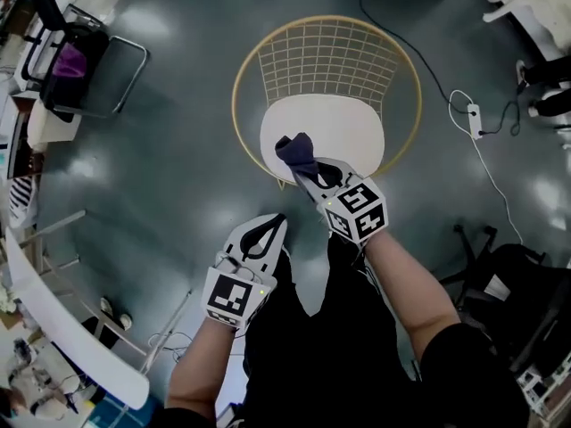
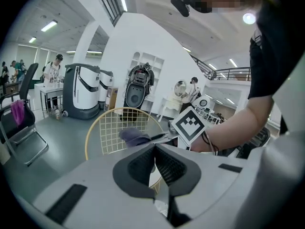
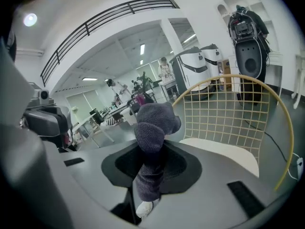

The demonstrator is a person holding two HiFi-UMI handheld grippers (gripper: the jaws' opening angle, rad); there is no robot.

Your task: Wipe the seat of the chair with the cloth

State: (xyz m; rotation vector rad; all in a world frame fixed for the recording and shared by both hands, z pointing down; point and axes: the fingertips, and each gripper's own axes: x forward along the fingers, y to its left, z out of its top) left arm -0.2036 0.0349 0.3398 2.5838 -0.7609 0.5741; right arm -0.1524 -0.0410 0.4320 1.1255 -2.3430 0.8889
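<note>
A large, bright hall is shown. A glossy dark grey floor is seen from above, marked with pale reflections of the lighting. Near its upper left edge a black folding chair is placed, with something purple laid on it. A white power strip with its cable is laid towards the right edge, and a long white tabletop is set along the lower left. Further off, white walls, ceiling strip lights, a railed balcony and two white machines are seen.
</note>
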